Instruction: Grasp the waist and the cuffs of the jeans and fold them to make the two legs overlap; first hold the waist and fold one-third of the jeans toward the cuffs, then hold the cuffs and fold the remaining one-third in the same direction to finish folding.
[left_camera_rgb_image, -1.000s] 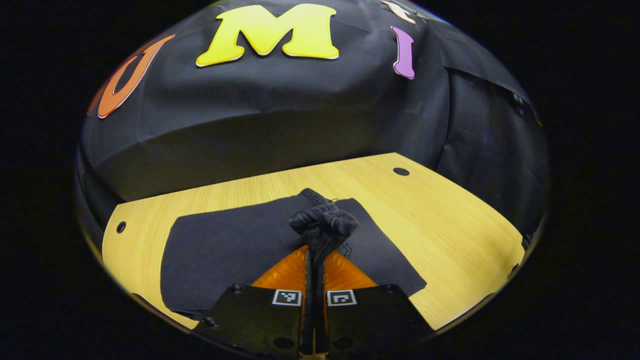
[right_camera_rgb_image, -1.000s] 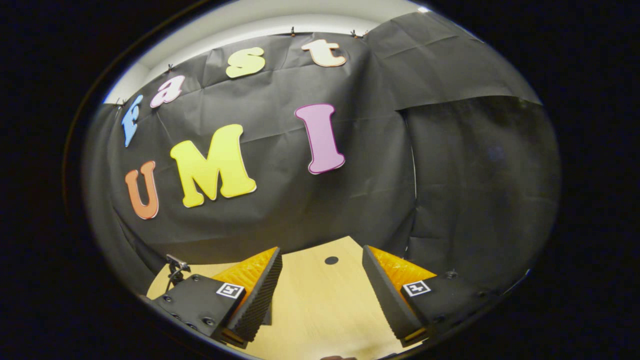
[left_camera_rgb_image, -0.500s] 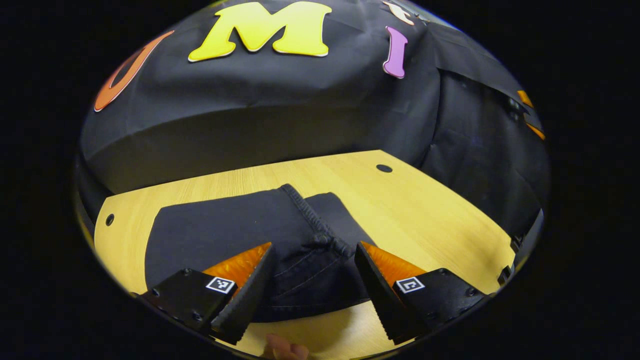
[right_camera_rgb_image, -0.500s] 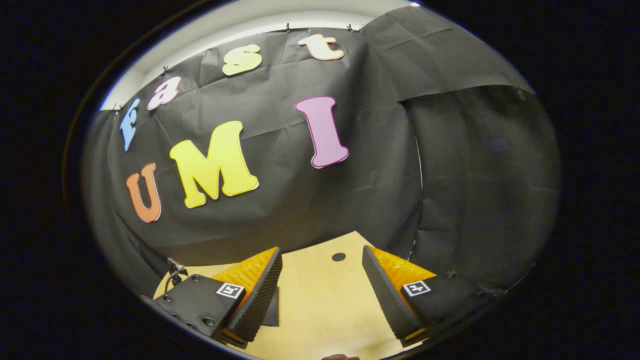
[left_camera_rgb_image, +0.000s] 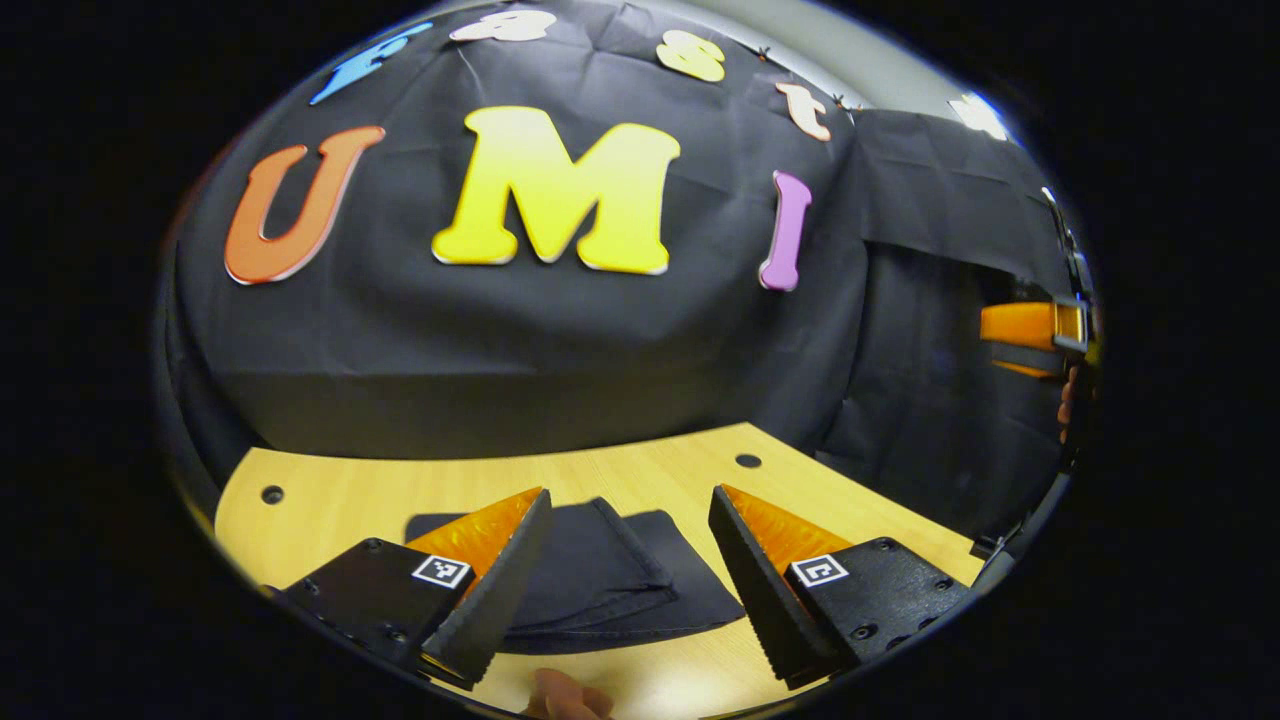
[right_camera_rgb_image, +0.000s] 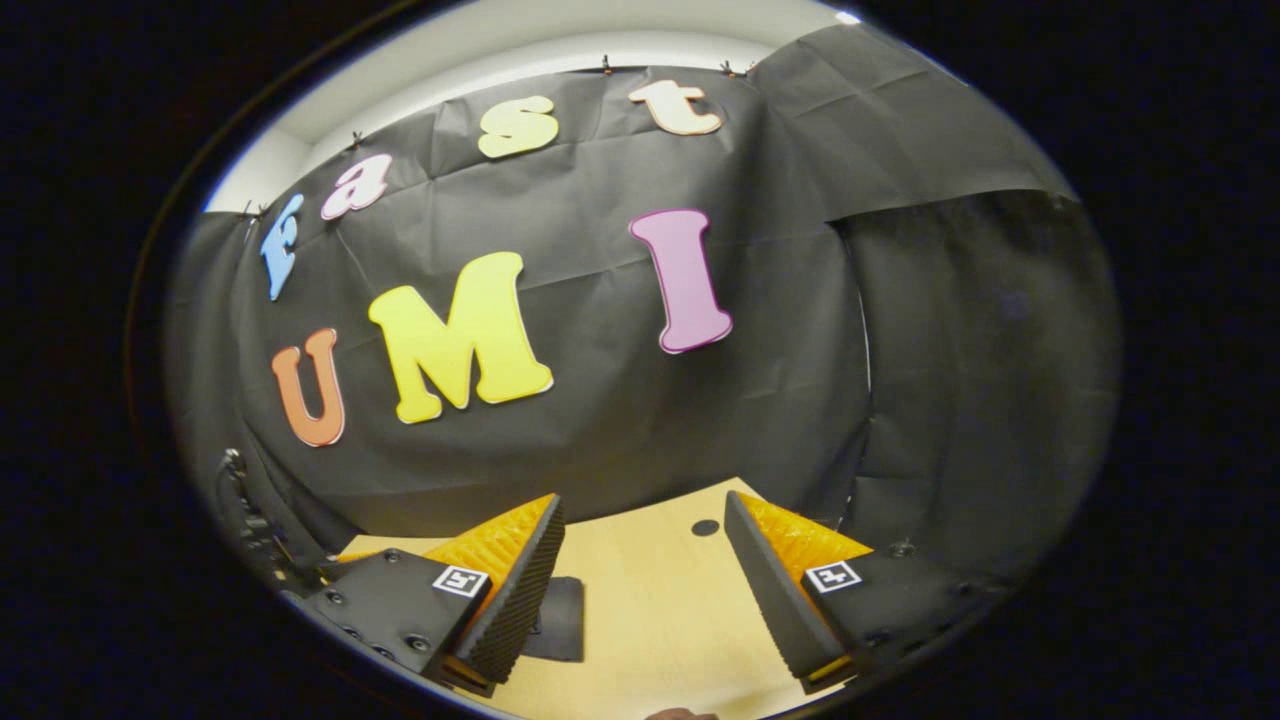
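Jeans (left_camera_rgb_image: 610, 585) lie folded flat on the wooden table (left_camera_rgb_image: 340, 490), between your left gripper's (left_camera_rgb_image: 628, 575) fingers and a bit beyond them. In the right gripper view a dark corner of them shows just past the left finger. Both tongs are spread wide and hold nothing: left gripper hangs above the pile, right gripper (right_camera_rgb_image: 645, 590) hangs over bare wood beside it.

Handling, as a guess: dark denim, soft and floppy but fairly heavy, thick where layers stack, not slippery and not fragile. It should sag if you lift one corner alone. A raised seam ridge (left_camera_rgb_image: 630, 545) runs across the top layer. Pinch at an edge or that thick seam, both corners together, and bite deep enough to catch every layer.

Looks like the pile is already compact, so folding is probably finished or near it; how many layers, you cannot tell.

Table is smooth pale wood with small round holes (left_camera_rgb_image: 748, 461), so cloth should slide easily. Black cloth wall close behind, booth is tight.
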